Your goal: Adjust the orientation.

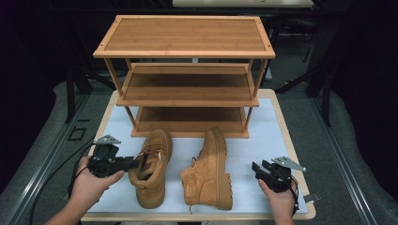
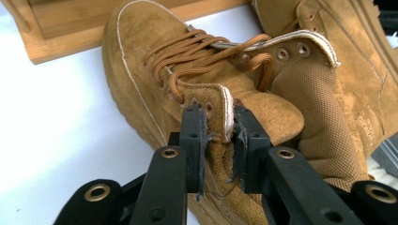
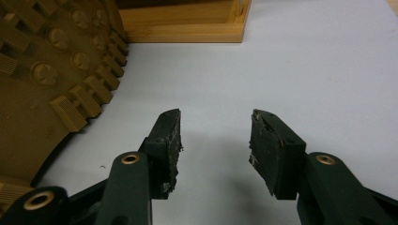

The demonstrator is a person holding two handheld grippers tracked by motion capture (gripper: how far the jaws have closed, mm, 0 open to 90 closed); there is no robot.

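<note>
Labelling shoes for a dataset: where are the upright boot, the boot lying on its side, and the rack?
Upright boot [image 1: 151, 168], high view, laces.
Boot on its side [image 1: 211, 171], high view, upper.
Rack [image 1: 184, 35], high view, top shelf.

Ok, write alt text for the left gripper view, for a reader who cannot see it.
The left gripper, its two black jaws rising from the bottom edge, clamps the collar edge of a tan suede lace-up boot standing on a white table surface. A second matching boot lies at upper right, and a wooden shoe rack's base crosses the top left.
</note>
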